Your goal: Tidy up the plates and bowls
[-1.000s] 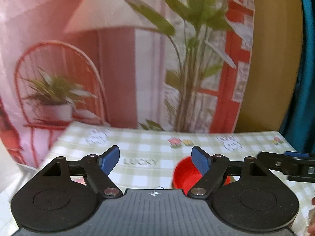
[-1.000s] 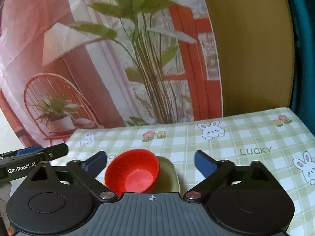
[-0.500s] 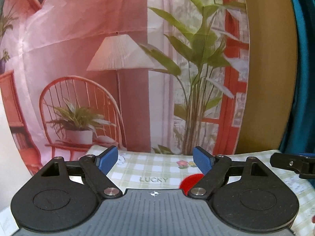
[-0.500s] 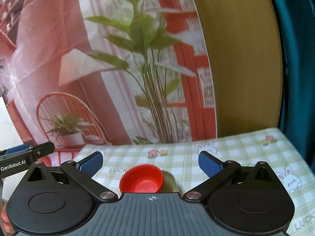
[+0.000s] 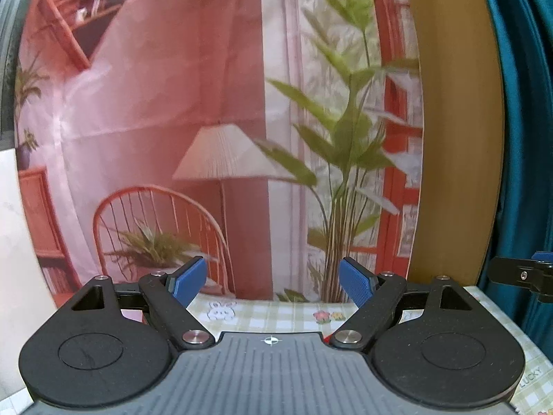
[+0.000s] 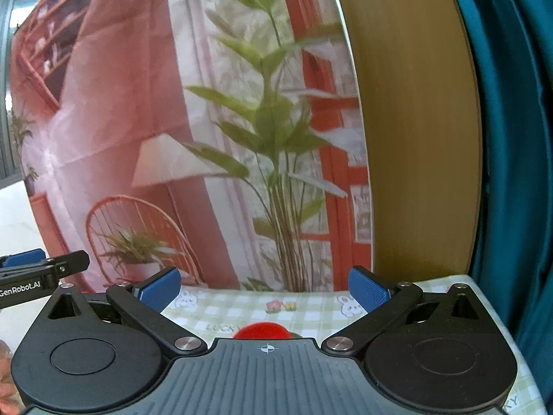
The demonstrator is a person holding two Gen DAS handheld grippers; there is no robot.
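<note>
In the right wrist view the far rim of a red bowl shows just above the gripper body, on the checked tablecloth; a sliver of a greenish plate lies beside it. My right gripper is open and empty, raised and pulled back from the bowl. My left gripper is open and empty, also raised; the bowl is hidden behind its body in the left wrist view. Each gripper's tip shows at the edge of the other's view.
A printed backdrop with a lamp, chair and plant hangs behind the table's far edge. A tan panel and a teal curtain stand at the right. The tablecloth reaches the backdrop.
Both grippers have lifted and tilted up, away from the table. The red bowl has dropped almost out of both views. Both stay open.
</note>
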